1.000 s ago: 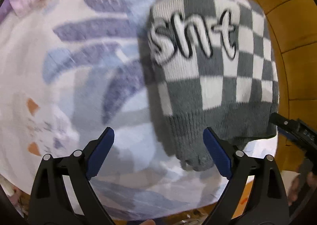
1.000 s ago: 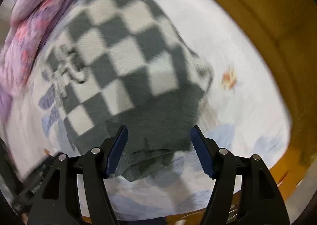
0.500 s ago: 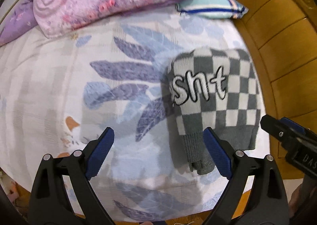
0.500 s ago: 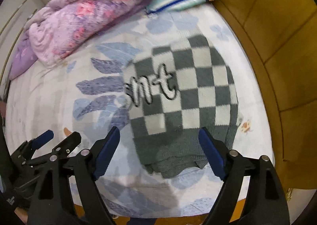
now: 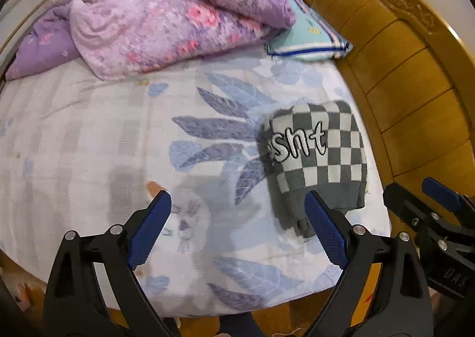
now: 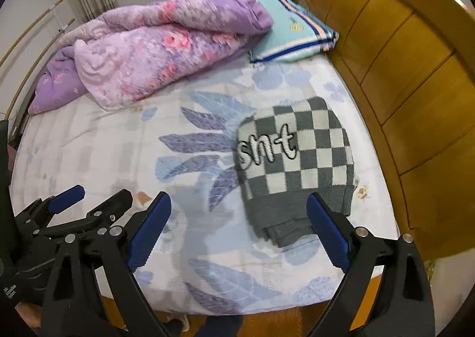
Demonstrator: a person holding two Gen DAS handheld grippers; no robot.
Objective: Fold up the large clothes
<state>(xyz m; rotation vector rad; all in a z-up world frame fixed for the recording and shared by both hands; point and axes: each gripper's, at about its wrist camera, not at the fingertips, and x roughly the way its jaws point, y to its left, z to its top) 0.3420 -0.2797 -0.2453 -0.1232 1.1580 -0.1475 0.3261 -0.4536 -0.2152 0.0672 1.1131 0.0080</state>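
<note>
A folded grey-and-white checkered sweater (image 5: 320,159) (image 6: 297,159) with white lettering lies flat on the leaf-print bedsheet (image 5: 89,144) (image 6: 89,144), close to the wooden headboard. My left gripper (image 5: 237,203) hangs high above the sheet, open, with nothing between its blue pads; the sweater is below and to its right. My right gripper (image 6: 239,202) is also high above the bed, its jaws still opening and empty, with the sweater's ribbed hem under its right finger. Each gripper shows at the edge of the other's view.
A bunched purple floral quilt (image 5: 166,19) (image 6: 154,46) fills the far side of the bed. A teal striped pillow (image 5: 311,37) (image 6: 297,34) lies against the headboard (image 5: 415,99) (image 6: 415,84). The bed's near edge and the floor show at the bottom.
Both grippers have risen and drawn back from the sweater, so much more of the bed shows. The right gripper's jaws have spread wider. The sweater stays folded on the sheet.
</note>
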